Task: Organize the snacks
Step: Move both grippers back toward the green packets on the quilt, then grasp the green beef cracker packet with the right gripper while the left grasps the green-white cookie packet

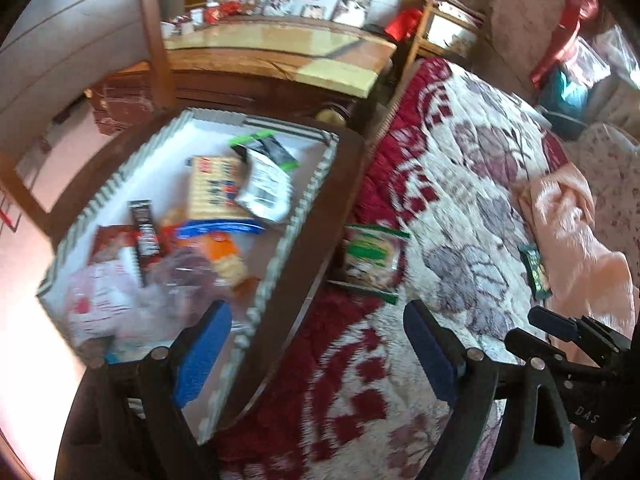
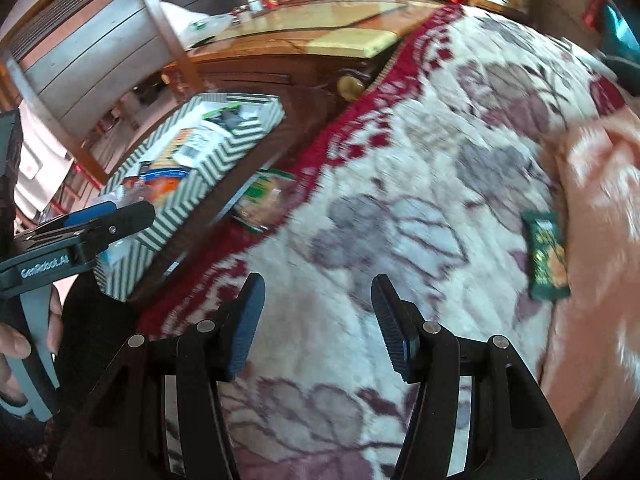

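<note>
A green-and-white striped box (image 1: 308,196) (image 2: 224,160) holding several snack packets stands on a brown chair seat (image 1: 320,240) beside the bed. A green-edged snack bag (image 1: 372,258) (image 2: 266,200) lies at the blanket's edge next to the chair. A small dark green packet (image 1: 534,272) (image 2: 548,256) lies farther right by a pink cloth. My left gripper (image 1: 320,344) hangs open over the box's near corner and the blanket, nothing between its blue pads. My right gripper (image 2: 318,320) is open above bare blanket, left of the dark green packet; it also shows in the left wrist view (image 1: 552,332).
The flowered red-and-cream blanket (image 2: 400,160) covers the bed. A pink cloth (image 2: 600,200) is bunched at the right. A wooden cabinet (image 1: 280,52) with trinkets stands behind the chair. A hand (image 2: 16,344) grips the left tool's handle.
</note>
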The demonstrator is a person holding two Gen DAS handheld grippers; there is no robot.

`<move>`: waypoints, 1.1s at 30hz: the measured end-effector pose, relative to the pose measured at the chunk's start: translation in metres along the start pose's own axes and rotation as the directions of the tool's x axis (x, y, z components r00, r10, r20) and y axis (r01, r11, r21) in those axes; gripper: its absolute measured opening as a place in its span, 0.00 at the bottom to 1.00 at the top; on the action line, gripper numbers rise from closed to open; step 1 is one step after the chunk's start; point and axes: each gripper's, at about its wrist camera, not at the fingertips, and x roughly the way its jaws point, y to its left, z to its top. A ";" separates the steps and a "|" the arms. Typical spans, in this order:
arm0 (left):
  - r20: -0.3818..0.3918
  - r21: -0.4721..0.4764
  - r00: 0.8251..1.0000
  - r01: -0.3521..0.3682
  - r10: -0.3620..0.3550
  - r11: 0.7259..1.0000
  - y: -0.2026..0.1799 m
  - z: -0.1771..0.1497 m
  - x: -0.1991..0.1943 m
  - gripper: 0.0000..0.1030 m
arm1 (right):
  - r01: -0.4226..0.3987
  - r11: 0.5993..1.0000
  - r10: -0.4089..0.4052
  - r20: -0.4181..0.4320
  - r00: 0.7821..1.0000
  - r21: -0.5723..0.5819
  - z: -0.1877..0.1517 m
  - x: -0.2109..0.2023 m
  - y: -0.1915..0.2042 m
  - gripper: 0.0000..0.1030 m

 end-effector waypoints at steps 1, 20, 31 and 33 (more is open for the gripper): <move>-0.009 0.007 1.000 0.008 -0.008 1.000 -0.004 0.001 0.005 0.87 | 0.002 1.000 -0.002 0.002 1.000 0.011 -0.003 -0.001 -0.006 0.54; -0.121 0.093 0.993 0.027 -0.015 0.995 -0.044 0.012 0.076 0.87 | 0.142 0.946 -0.152 0.012 0.988 0.291 -0.037 -0.032 -0.152 0.54; -0.162 0.111 0.987 0.033 -0.014 0.993 -0.051 0.019 0.097 0.87 | 0.203 0.965 -0.193 -0.071 0.979 0.166 0.013 0.017 -0.184 0.55; -0.171 0.114 0.985 0.030 -0.010 0.993 -0.052 0.020 0.102 0.87 | 0.217 0.965 -0.203 -0.104 0.974 0.150 0.021 0.030 -0.191 0.55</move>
